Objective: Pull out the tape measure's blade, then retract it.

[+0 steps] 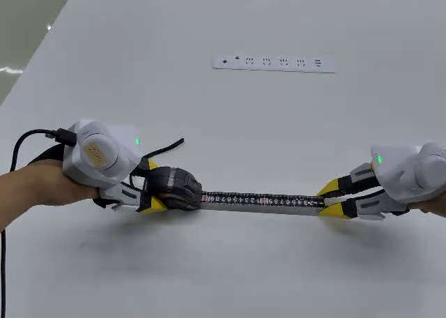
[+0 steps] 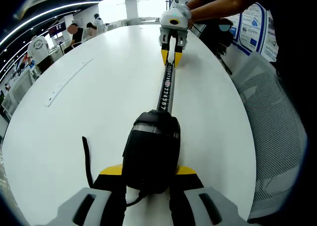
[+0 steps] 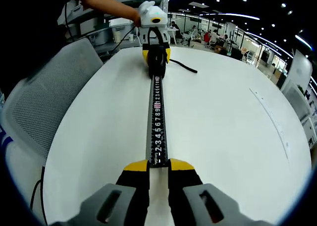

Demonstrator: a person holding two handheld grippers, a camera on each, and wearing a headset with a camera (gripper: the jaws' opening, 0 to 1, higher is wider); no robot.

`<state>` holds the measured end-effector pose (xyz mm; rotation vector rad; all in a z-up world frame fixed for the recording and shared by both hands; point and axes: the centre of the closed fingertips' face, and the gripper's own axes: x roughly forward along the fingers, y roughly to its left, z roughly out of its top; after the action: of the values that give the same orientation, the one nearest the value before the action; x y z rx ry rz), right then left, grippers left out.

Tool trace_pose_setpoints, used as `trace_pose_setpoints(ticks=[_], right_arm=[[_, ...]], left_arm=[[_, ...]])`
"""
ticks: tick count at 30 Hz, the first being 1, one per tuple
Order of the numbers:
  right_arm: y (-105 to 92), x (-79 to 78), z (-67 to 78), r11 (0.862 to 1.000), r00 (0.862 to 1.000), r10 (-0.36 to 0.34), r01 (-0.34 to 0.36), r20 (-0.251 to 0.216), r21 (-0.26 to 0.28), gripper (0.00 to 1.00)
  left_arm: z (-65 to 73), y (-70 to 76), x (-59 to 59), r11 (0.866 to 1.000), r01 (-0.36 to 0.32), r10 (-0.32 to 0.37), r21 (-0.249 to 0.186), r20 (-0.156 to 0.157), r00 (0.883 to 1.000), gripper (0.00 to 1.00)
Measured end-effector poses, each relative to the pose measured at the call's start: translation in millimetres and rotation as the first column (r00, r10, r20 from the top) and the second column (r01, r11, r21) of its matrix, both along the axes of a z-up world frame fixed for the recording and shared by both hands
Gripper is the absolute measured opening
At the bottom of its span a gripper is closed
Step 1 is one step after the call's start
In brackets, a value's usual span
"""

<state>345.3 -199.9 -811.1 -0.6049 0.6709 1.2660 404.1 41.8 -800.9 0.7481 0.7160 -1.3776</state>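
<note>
In the head view, our left hand-held gripper (image 1: pixel 155 187) clamped the tape measure (image 1: pixel 174 188) at the counter's (image 1: pixel 244 123) near left. Our right hand-held gripper (image 1: pixel 329 200) pinched the tip of the blade (image 1: pixel 261 201) at the near right.

In the left gripper view, the tape measure looked hard and compact, and we judged it best held by its flat sides.

In the right gripper view, the blade looked thin, springy and slick, so we judged its tip the surest hold.

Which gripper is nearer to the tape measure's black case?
Left. The left gripper is shut on the case; the right gripper grips the end of the pulled-out blade, far from the case.
</note>
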Motion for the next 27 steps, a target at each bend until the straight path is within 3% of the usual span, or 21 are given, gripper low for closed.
trace_pose_setpoints(ticks=[17, 27], right_arm=[[-27.2, -4.3, -3.4, 0.999, 0.999, -0.034, 0.034, -0.012, -0.032, 0.11], [-26.5, -3.7, -5.8, 0.997, 1.0, -0.023, 0.023, -0.009, -0.068, 0.13]], left_arm=[[-0.4, -0.7, -0.1, 1.0, 0.002, -0.002, 0.011, 0.0, 1.0, 0.3], [-2.4, -2.3, 0.7, 0.997, 0.017, -0.017, 0.073, 0.005, 1.0, 0.31]])
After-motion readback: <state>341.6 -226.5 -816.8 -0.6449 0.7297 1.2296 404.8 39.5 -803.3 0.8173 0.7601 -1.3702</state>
